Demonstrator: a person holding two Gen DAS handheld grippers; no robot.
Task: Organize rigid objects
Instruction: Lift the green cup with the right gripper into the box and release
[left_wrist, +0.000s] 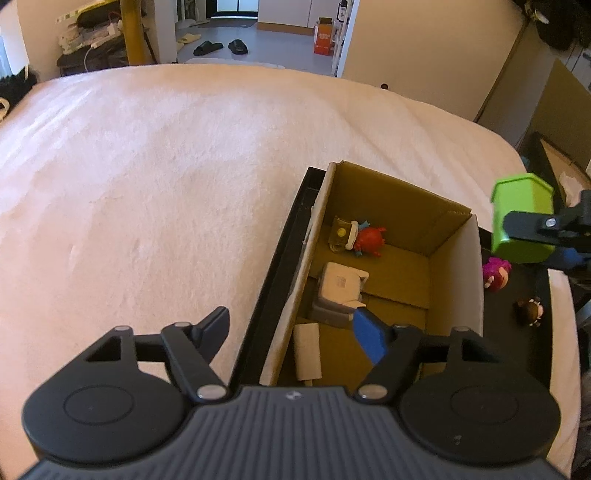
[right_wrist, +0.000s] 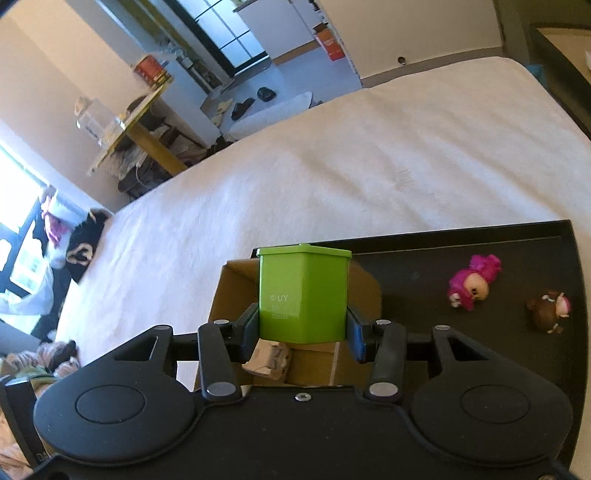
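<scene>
My right gripper is shut on a green plastic box and holds it in the air above the cardboard box. The green box also shows in the left wrist view, right of the cardboard box. Inside the cardboard box lie a red toy, a white and grey block and a white strip. My left gripper is open and empty over the box's near left wall. A pink toy and a brown toy lie on the black tray.
The tray and cardboard box rest on a bed with a pale cover. A yellow-legged table with clutter stands beyond the bed. Slippers lie on the floor in the doorway.
</scene>
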